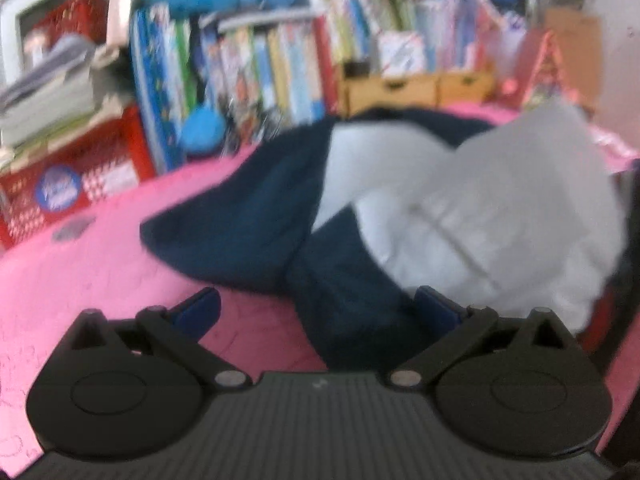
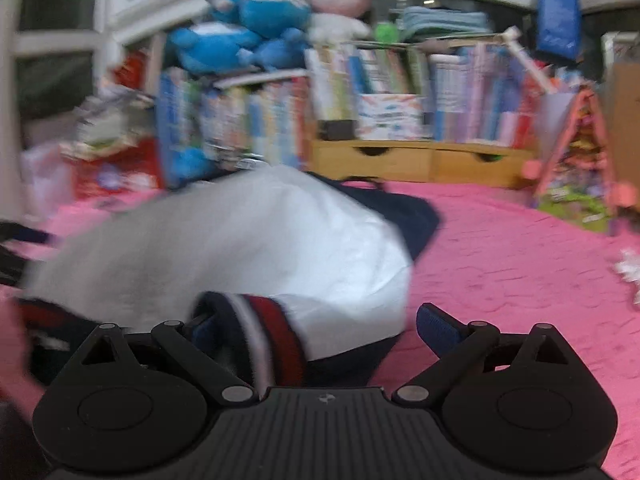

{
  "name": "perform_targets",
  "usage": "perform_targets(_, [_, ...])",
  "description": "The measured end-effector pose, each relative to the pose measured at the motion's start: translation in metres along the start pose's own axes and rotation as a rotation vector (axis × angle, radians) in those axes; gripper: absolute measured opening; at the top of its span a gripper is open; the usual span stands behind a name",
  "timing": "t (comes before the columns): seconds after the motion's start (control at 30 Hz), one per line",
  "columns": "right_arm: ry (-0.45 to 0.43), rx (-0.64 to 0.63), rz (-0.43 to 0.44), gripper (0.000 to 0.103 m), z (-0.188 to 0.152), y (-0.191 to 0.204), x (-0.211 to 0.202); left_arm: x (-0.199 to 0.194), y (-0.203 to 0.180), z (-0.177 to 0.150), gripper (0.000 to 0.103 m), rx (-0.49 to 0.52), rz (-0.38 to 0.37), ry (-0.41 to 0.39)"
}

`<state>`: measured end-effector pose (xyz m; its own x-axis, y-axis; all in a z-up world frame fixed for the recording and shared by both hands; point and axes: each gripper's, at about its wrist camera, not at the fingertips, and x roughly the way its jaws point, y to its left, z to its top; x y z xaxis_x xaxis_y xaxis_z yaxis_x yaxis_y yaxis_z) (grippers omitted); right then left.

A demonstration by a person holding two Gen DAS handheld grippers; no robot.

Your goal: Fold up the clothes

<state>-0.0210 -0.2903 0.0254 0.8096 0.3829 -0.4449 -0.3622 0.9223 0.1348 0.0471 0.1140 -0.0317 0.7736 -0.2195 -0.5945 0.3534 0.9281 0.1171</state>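
A navy and white garment (image 1: 360,208) lies bunched on the pink bed cover (image 1: 100,272). My left gripper (image 1: 316,312) is open, its jaws spread wide, with a navy fold of the garment lying between the fingers. In the right wrist view the same garment (image 2: 260,248) shows its white part, with a striped navy, white and red cuff (image 2: 268,336) lying between the spread fingers. My right gripper (image 2: 316,328) is open. Both views are blurred by motion.
A shelf of books (image 2: 400,92) and wooden drawers (image 2: 420,160) stand behind the bed, with blue plush toys (image 2: 236,40) on top. A red box (image 1: 72,176) stands at the left. A small colourful tent-shaped toy (image 2: 576,160) stands at the right.
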Motion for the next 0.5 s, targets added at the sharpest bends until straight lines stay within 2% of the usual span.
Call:
perform_targets(0.1, [-0.036, 0.101, 0.258, 0.099, -0.005, -0.012, -0.033, 0.019, 0.011, -0.001, 0.103, -0.067, 0.023, 0.062])
perform_targets(0.2, [-0.055, 0.186, 0.468, 0.1, -0.004, -0.011, -0.052, 0.028, 0.017, -0.004, 0.103, -0.122, 0.002, 0.089])
perform_targets(0.3, [-0.029, 0.152, 0.605, 0.1, 0.004, 0.019, -0.044, 0.028, 0.019, -0.006, 0.103, -0.157, -0.006, 0.092])
perform_targets(0.5, [0.13, 0.031, 0.821, 0.098, 0.011, 0.118, 0.013, 0.03, 0.024, -0.006, 0.103, -0.129, -0.048, 0.09])
